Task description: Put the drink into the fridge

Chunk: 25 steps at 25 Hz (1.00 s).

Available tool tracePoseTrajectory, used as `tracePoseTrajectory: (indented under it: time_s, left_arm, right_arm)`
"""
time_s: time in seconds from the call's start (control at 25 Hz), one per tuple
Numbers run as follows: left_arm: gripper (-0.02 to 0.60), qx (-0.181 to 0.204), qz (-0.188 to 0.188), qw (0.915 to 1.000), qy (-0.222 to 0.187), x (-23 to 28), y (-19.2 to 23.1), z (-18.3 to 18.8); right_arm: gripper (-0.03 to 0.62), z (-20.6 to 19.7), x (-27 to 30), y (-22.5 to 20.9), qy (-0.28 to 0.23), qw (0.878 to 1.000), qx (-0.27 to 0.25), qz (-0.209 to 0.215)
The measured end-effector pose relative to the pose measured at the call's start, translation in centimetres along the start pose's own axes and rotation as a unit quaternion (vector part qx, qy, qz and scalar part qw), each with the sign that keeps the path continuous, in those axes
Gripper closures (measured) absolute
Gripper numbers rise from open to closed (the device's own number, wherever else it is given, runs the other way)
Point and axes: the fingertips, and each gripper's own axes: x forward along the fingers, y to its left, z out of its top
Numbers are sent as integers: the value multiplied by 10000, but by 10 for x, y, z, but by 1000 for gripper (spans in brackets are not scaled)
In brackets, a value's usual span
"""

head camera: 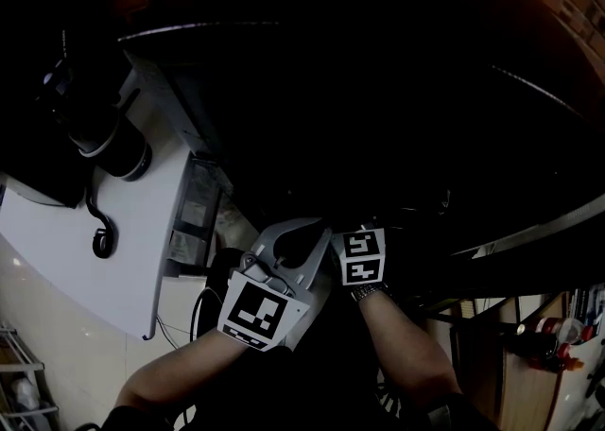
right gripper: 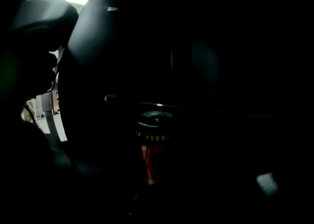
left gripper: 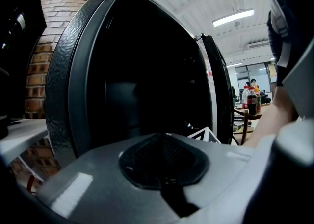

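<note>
A red drink can [right gripper: 153, 152] with a dark lid stands upright in the black fridge interior, straight ahead in the right gripper view. That view is too dark to show my right jaws. Only the marker cube [head camera: 363, 257] of my right gripper shows in the head view, its front end lost in the dark fridge [head camera: 378, 117]. My left gripper [head camera: 295, 245] hovers just left of it, open and empty. One grey jaw with its black pad [left gripper: 164, 161] fills the bottom of the left gripper view and faces the fridge opening [left gripper: 147, 70].
A white counter [head camera: 123, 231] with a black appliance [head camera: 104, 127] stands to the left of the fridge. A brick wall [left gripper: 41, 61] is behind it. The fridge door edge [left gripper: 218, 95] stands at the right, with several bottles [left gripper: 251, 101] on a far table.
</note>
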Motion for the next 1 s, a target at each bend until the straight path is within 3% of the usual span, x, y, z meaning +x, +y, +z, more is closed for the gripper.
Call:
tracePoseTrajectory:
  time_s: [0.44, 0.68, 1.0]
  left_arm:
    - [577, 7, -5, 9996, -281, -10, -17, 20]
    - [577, -236, 60, 9985, -480, -19, -33, 35]
    - [577, 94, -443, 9969, -636, -15, -94, 56]
  right_arm:
    - [255, -5, -63, 9, -73, 9998, 23, -161]
    - [279, 7, -121, 19, -325, 9992, -85, -211]
    - [301, 37, -214, -3, -852, 9932, -115, -786]
